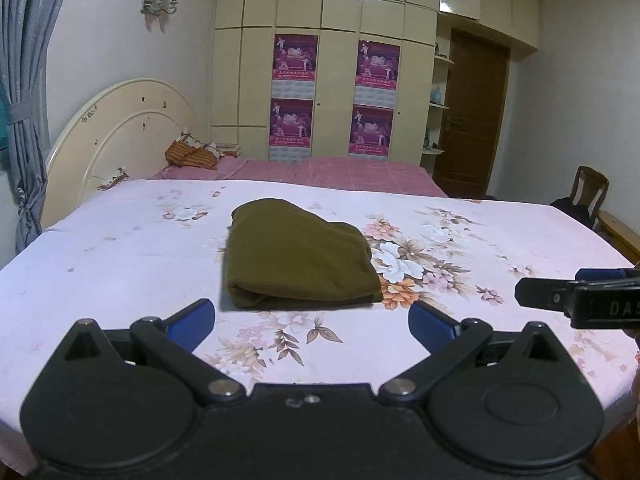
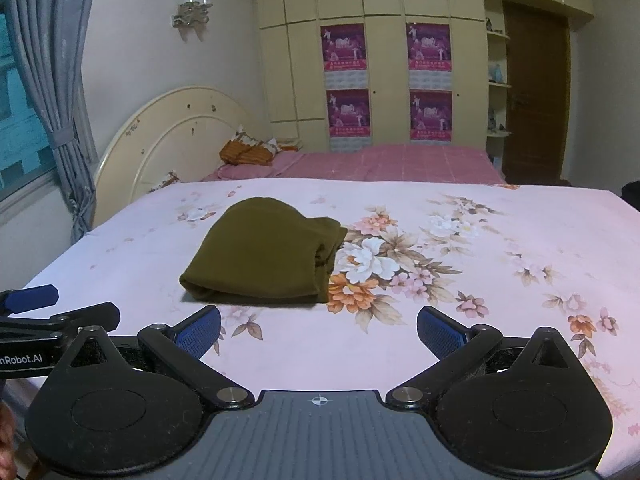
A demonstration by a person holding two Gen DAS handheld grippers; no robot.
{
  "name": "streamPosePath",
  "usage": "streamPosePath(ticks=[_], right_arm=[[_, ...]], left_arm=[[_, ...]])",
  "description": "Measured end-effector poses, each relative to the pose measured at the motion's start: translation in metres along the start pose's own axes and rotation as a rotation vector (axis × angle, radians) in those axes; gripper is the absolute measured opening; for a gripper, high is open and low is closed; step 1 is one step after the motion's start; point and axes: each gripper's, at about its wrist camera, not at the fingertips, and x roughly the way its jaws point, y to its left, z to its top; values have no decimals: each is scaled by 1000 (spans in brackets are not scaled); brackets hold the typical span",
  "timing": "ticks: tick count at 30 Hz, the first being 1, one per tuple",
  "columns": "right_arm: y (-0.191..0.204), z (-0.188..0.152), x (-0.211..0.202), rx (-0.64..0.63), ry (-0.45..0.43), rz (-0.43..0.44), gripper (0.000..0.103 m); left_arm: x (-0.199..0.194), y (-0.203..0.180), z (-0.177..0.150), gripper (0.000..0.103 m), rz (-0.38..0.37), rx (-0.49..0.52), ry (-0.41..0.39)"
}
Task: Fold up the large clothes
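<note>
Folded olive garment [image 1: 298, 254] lies just beyond both spread, empty claws.

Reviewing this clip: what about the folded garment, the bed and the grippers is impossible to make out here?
- Olive garment: its type and inner layers, both views; its own folds hide them.
- Bed near edge: both views; gripper bodies cover it.
- Right gripper: in the left wrist view, cut off by the right edge.
- Left gripper: in the right wrist view, cut off by the left edge.

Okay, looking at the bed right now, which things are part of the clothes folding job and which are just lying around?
Part of the job:
olive garment, folded on the floral sheet
left gripper, open
right gripper, open

Just lying about:
striped cushion by the headboard
wooden chair
posters
</note>
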Motion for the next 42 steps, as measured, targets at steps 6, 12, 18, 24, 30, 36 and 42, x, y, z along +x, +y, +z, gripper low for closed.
streamPosePath(ticks=[6, 12, 18, 24, 30, 36, 42], right_arm=[[1, 2, 1, -7, -1, 7, 103], [3, 4, 2, -14, -1, 14, 103], [3, 5, 3, -17, -1, 14, 103], [5, 6, 4, -18, -4, 11, 103], [5, 6, 3, -21, -5, 10, 103], [6, 6, 3, -23, -8, 8, 103], [8, 6, 2, -33, -13, 6, 103]], left_arm=[[-1, 5, 0, 103, 2, -5, -4], [-1, 7, 1, 103, 2, -7, -4], [-1, 8, 1, 103, -1, -8, -11], [-1, 8, 1, 103, -1, -7, -13], [-1, 8, 0, 103, -3, -6, -13], [-1, 11, 3, 103, -10, 1, -18], [0, 13, 3, 103, -13, 3, -20]])
